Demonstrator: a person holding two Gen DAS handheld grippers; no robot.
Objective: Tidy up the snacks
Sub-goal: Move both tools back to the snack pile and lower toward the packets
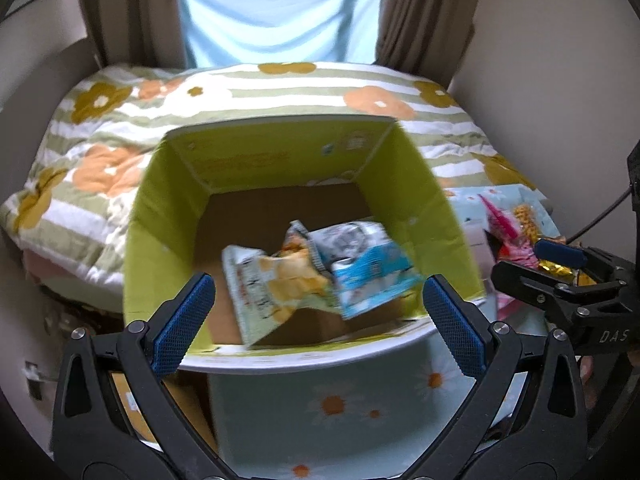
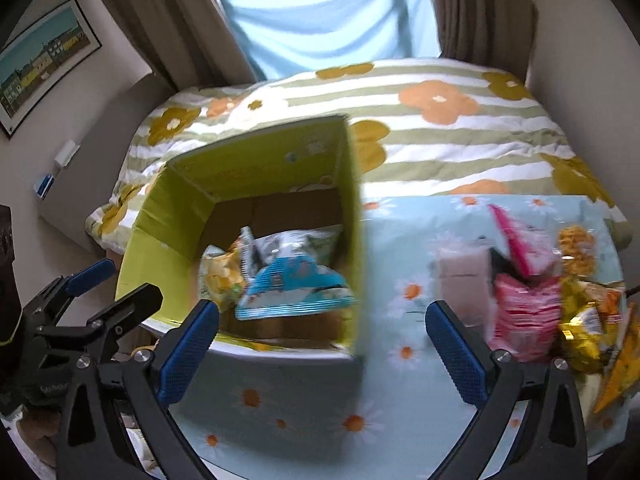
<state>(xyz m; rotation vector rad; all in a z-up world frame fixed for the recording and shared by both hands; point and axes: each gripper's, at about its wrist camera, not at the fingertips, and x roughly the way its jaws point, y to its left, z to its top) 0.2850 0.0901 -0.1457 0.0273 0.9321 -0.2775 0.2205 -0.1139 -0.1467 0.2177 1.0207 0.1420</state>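
Both claws, left claw [image 1: 318, 322] and right claw [image 2: 322, 346], gaping, empty. Three snack packets [image 2: 280, 280] already inside green cardboard box [image 1: 160, 208]. Pink and yellow packets [image 2: 552, 304] left waiting on daisy-print tabletop [image 2: 320, 412]. Roughly halfway.

The open top of the cardboard box [image 2: 256, 184] was left unobstructed, though its floor was partly covered by snack bags [image 2: 280, 280]. At three o'clock of the box, a bare strip of daisy-print cloth [image 2: 400, 248] was seen; farther toward three o'clock, passage was blocked by a snack pile [image 2: 532, 300].
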